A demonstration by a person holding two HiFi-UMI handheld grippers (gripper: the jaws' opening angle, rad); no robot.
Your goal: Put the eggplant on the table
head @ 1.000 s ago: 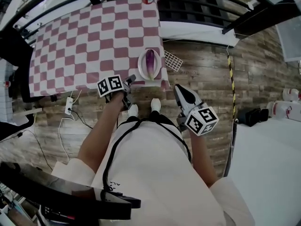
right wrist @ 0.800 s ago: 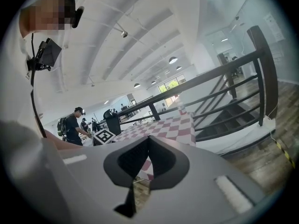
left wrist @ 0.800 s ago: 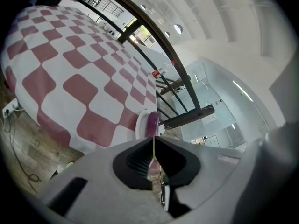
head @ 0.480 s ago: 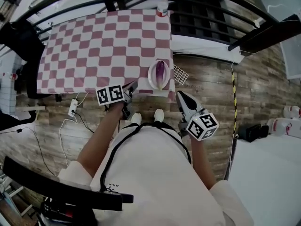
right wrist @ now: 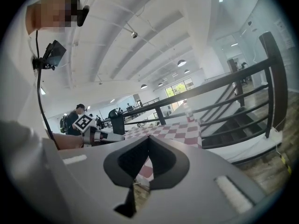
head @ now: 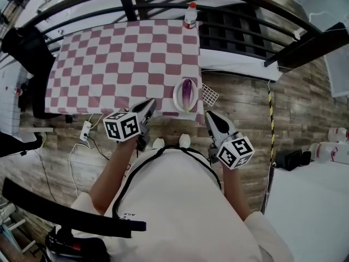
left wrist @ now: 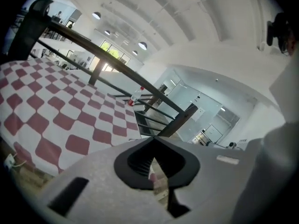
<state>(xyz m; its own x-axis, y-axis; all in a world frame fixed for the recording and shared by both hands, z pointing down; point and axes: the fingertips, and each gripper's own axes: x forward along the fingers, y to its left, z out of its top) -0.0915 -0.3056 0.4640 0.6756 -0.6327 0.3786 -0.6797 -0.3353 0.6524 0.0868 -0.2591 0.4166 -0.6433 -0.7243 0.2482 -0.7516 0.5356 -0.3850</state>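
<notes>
A purple eggplant [head: 187,91] lies on a white plate [head: 178,99] at the near right corner of the red-and-white checked table [head: 120,59]. My left gripper [head: 150,102] is shut and empty, its tips over the table's near edge just left of the plate. In the left gripper view its jaws [left wrist: 152,139] meet at the tip, looking across the cloth [left wrist: 56,111]. My right gripper [head: 208,114] hangs over the floor just off the table's corner, below and right of the plate, shut with nothing held. The right gripper view [right wrist: 149,137] shows the left gripper [right wrist: 110,135].
A bottle [head: 190,15] with a red cap stands at the table's far right corner. Black railings [head: 240,31] run behind and to the right. A white grid piece [head: 210,94] lies on the wood floor beside the plate. A power strip [head: 85,130] lies left of the person's feet.
My left gripper has risen from beside the person's leg to the table's near edge and rolled, so its marker cube now faces up. The right gripper has lifted slightly.
</notes>
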